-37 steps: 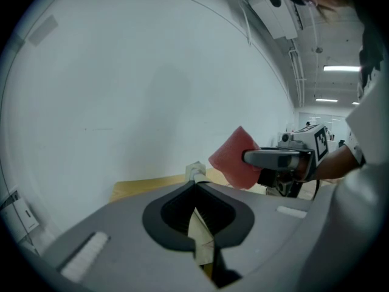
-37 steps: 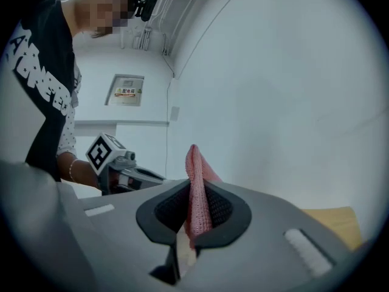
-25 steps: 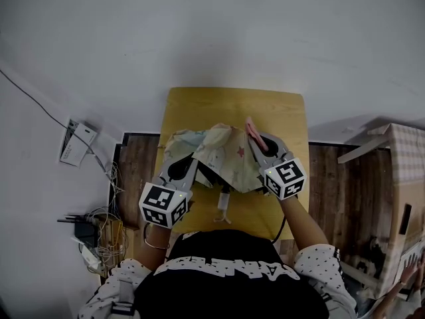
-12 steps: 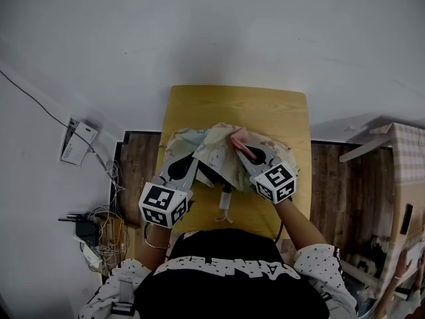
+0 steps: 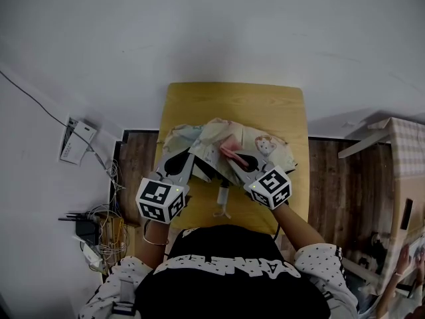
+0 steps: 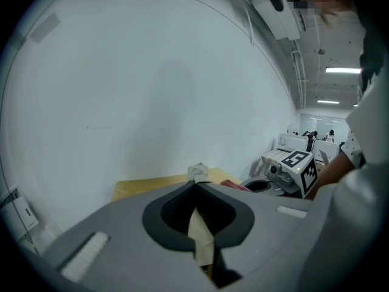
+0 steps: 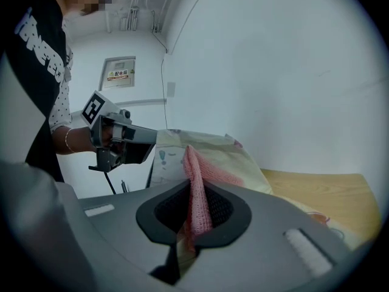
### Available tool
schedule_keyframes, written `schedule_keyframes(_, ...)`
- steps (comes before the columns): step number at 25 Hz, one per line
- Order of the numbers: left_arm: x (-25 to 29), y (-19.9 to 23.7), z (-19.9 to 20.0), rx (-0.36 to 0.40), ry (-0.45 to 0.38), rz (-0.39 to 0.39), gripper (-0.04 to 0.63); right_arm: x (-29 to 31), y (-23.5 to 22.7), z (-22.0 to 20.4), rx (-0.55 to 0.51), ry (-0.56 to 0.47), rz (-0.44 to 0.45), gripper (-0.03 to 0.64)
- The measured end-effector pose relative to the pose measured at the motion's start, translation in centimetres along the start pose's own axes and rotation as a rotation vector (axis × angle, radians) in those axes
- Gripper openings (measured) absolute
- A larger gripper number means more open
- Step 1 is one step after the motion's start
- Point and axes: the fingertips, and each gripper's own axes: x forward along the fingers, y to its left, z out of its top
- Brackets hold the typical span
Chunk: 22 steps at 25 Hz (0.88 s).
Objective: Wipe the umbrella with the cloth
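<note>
Where: pale patterned fabric umbrella (image 5: 269, 145), mid yellow wood counter (image 5: 232, 102).
L: left gripper (image 6: 196, 180) jaws pinched on its fold.
R: right gripper (image 7: 192, 158) jaws clamping pink knit cloth (image 7: 197, 193).
Tip: I'd keep fabric taut, press lightly.

The cloth (image 7: 196, 187) is pink, the umbrella (image 5: 262, 145) cream with small printed figures, the table (image 5: 232, 102) yellow.

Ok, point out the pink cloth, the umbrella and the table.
cloth (image 7: 196, 181): right gripper view, fold pinched between the jaws.
umbrella (image 5: 206, 135): head view, patterned canopy.
table (image 5: 232, 102): head view, bare far end of top.
</note>
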Motion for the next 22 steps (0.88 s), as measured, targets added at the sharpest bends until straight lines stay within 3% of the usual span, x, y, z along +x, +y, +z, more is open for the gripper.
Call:
schedule_keyframes(11, 0.0, -0.6, 0.2, -0.004, -0.001, -0.003, 0.000, -0.9, 3.5, -0.2, 0.044, -0.016, 0.088, 0.034)
schedule_keyframes(22, 0.2, -1.2, -0.1, 0.007, 0.018, -0.035, 0.000, -2.4, 5.1, -0.1, 0.078, -0.049, 0.103, 0.034)
